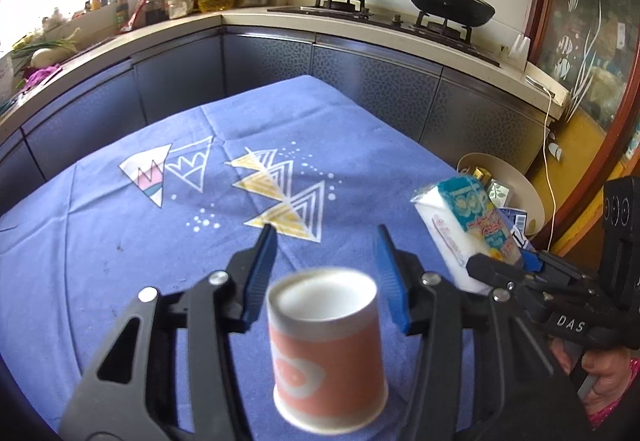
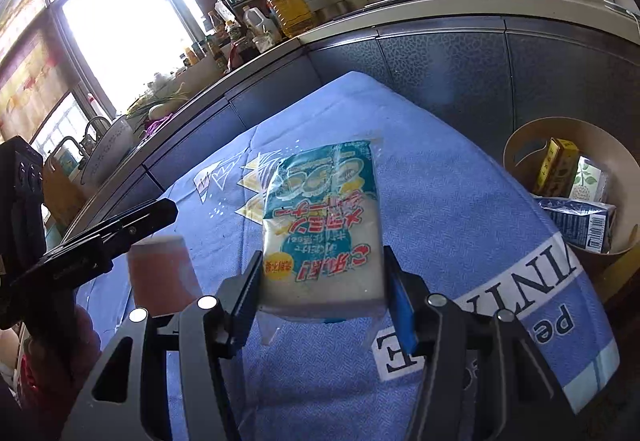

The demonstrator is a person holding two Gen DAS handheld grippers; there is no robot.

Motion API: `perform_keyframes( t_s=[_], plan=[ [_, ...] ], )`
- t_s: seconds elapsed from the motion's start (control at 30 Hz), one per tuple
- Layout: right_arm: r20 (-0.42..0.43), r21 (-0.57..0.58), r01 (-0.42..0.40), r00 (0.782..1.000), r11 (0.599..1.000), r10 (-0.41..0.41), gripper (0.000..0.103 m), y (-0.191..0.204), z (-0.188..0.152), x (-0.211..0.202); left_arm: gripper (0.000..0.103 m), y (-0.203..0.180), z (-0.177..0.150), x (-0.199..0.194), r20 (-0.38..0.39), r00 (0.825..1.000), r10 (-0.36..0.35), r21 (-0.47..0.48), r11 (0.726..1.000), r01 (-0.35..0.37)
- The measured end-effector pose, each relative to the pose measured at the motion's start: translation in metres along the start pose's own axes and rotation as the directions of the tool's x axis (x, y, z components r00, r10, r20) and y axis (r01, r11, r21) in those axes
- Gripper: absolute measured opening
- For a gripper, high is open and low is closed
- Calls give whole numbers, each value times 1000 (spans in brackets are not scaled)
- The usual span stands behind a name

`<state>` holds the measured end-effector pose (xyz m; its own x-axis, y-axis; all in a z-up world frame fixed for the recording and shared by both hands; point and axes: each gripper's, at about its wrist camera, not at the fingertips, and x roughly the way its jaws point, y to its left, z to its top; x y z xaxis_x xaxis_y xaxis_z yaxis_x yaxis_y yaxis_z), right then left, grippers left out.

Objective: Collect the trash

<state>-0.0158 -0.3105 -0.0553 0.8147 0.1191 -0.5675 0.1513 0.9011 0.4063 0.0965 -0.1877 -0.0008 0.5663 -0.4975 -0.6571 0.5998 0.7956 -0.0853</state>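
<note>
The left tool (image 1: pixel 326 271) is spread, and a blurred orange-and-white cup (image 1: pixel 326 349) sits between its arms, back near their roots. A thin gap shows on each side of the cup, so the blue pads (image 1: pixel 262 273) do not appear to press on it. The right tool (image 2: pixel 324 281) pinches a packet (image 2: pixel 320 209), a white block in clear wrap printed teal and red. Its pads bear on the packet's two long sides and the packet juts forward, off the table (image 1: pixel 100 241). The bin (image 2: pixel 520 145), a round tan tub, stands to the right of the packet and lower than the tabletop, just past the table's right edge. It holds a yellow box (image 2: pixel 558 165), a green-and-white carton (image 2: pixel 588 181) and a blue carton (image 2: pixel 580 219). The cup is farther from the bin than the packet, on the packet's left, above the blue cloth (image 2: pixel 460 201) that covers the table. The two tools are side by side, with the right one nearer the bin. A hand (image 1: pixel 608 381) grips the right tool's handle.
</note>
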Motion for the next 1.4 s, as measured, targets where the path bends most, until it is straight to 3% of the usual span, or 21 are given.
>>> perform_keyframes(
  t_s=[0.3,0.4,0.5,0.7,1.17,1.4],
  plan=[
    [-45,-53,-32,999,998,29,58,29,-4,15,48,24,-13,-11,-10,999,40,-45,998,-40],
    [-57,-66,-1,998,998,-3,59,36,-7,24,49,39,-22,-17,-23,999,38,-94,995,-40],
    [-77,-64,44,996,997,-49,59,36,-9,35,65,47,-35,-22,-24,999,40,-128,991,-43],
    [-133,-89,38,990,995,-49,59,53,-21,57,68,59,-59,-20,-57,998,31,-151,988,-39],
    [-209,-231,-40,978,972,-9,59,130,-45,89,70,138,-110,-40,-73,994,76,-339,936,-96],
    [-225,-305,-63,974,950,-8,59,166,-56,100,70,164,-125,-58,-51,991,123,-382,914,-133]
  ],
)
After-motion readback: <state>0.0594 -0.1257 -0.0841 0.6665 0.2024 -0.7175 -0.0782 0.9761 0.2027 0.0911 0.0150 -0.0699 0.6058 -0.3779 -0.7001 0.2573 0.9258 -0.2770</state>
